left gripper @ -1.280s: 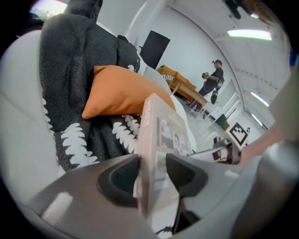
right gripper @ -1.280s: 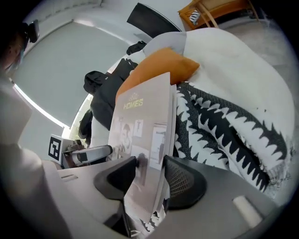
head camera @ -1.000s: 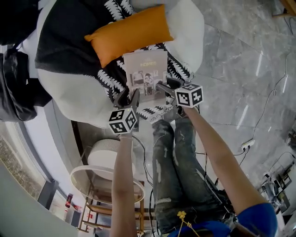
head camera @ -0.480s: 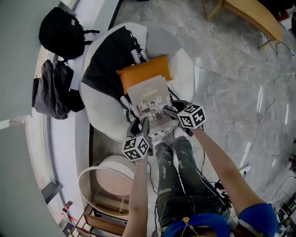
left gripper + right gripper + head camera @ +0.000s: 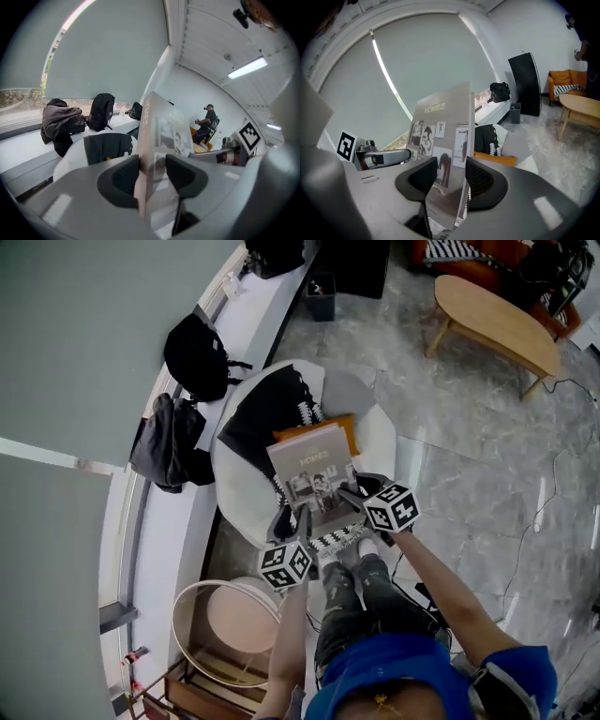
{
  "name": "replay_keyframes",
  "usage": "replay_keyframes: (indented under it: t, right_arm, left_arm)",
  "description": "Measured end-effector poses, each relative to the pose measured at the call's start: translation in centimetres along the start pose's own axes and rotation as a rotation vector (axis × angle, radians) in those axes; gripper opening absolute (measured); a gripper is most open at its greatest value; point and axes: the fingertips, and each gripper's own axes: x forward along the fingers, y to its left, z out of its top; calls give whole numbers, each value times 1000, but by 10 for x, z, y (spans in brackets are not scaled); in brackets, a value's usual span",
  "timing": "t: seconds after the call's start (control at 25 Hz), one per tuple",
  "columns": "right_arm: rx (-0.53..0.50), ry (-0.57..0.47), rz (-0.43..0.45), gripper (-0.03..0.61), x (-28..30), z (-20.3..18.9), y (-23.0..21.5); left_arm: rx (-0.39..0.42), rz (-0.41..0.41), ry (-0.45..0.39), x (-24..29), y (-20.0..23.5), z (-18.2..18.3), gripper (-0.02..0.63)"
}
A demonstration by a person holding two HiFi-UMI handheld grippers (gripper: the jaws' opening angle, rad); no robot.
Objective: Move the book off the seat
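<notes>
A grey book (image 5: 314,470) with photos on its cover is held up over the white beanbag seat (image 5: 239,493), hiding most of the orange cushion (image 5: 349,432). My left gripper (image 5: 291,515) grips its lower left edge and my right gripper (image 5: 352,495) its lower right corner. Both pairs of jaws are closing, and the book stands between them. In the left gripper view the book (image 5: 161,131) stands upright, edge-on, in the left gripper (image 5: 150,171). In the right gripper view the cover (image 5: 445,126) faces the camera, pinched by the right gripper (image 5: 450,176).
A black-and-white throw (image 5: 267,413) drapes the seat. Two dark bags (image 5: 202,352) lie on the window ledge to the left. A round side table (image 5: 230,624) stands near my left arm, my legs (image 5: 361,606) are below, and a wooden coffee table (image 5: 492,320) stands far right.
The book has come up off the seat with both grippers holding it, and now covers most of the orange cushion. The head view has pulled back and shows more of the room.
</notes>
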Motion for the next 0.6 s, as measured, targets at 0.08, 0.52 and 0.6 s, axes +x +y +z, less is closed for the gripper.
replay_keyframes:
  t: [0.08, 0.52, 0.6]
  right_arm:
    - [-10, -10, -2, 176, -23, 8, 18]
    - [-152, -30, 15, 176, -105, 31, 71]
    - [-176, -40, 22, 176, -113, 36, 78]
  left_arm:
    - [-5, 11, -9, -25, -14, 11, 170]
    - [-50, 42, -73, -104, -70, 31, 167]
    - [-49, 41, -87, -113, -75, 36, 167]
